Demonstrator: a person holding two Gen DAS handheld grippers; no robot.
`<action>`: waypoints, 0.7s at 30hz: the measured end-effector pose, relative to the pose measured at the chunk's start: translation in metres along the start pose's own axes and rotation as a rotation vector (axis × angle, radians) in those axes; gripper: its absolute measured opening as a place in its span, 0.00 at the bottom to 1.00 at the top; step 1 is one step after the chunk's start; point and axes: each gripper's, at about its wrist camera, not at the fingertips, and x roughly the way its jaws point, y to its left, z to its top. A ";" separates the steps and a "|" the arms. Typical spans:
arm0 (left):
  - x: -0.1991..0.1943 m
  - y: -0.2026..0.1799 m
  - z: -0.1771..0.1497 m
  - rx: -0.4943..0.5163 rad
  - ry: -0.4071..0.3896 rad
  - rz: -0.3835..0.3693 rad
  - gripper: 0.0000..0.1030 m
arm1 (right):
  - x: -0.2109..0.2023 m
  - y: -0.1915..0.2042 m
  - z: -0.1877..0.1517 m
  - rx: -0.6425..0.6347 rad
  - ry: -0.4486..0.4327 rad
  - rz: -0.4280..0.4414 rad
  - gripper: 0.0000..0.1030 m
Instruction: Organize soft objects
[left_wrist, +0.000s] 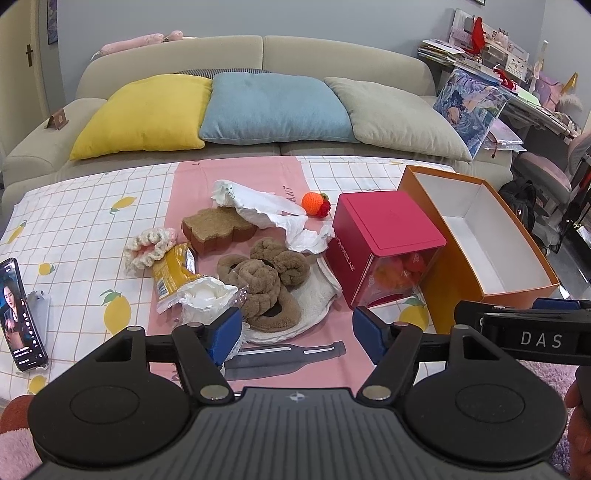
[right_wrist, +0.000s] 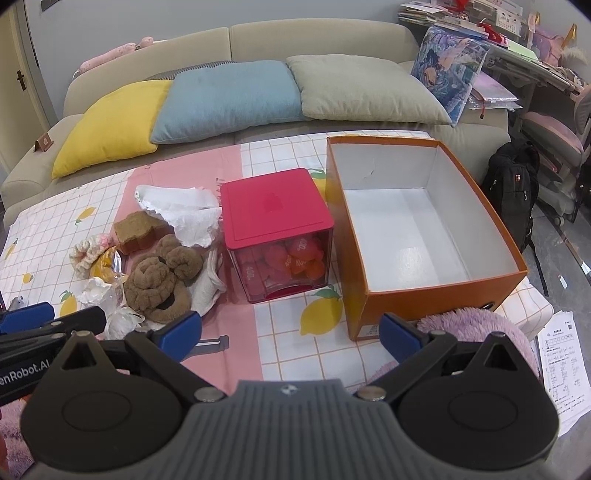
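A: Hovering over the near edge of the lemon-print tablecloth (left_wrist: 74, 236), the left gripper (left_wrist: 297, 326) stood with jaws wide, nothing between the blue pads.

B: And the right gripper (right_wrist: 290, 330)?

A: Also spread wide and empty, above the cloth in front of the orange box (right_wrist: 373, 295). That box sat open at the right, white inside, holding nothing I could see.

B: Where were the soft things?

A: Heaped left of the pink cube container (left_wrist: 384, 236). A brown plush knot (left_wrist: 264, 284) lay on a white cloth (left_wrist: 317, 299). Behind it, a toast-shaped sponge (left_wrist: 218, 229) and crumpled white plastic (left_wrist: 266, 206). A crocheted scrunchie (left_wrist: 147, 245) touched a yellow snack packet (left_wrist: 173, 273). A crocheted orange (left_wrist: 313, 203) sat apart, beside the cube's far corner.

B: Anything in the cube?

A: Reddish pieces showed through its clear front; could not tell what they were. A phone (left_wrist: 20, 314) stood propped at the far left, screen lit.
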 end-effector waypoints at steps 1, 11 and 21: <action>0.000 0.000 0.000 0.001 0.000 0.000 0.79 | 0.000 0.000 0.000 -0.001 0.000 0.000 0.97; 0.001 0.001 -0.001 0.000 0.004 0.003 0.79 | 0.001 0.001 0.000 0.000 0.006 0.000 0.97; 0.001 0.001 -0.001 -0.001 0.004 0.003 0.79 | 0.001 0.001 0.000 -0.003 0.007 -0.004 0.97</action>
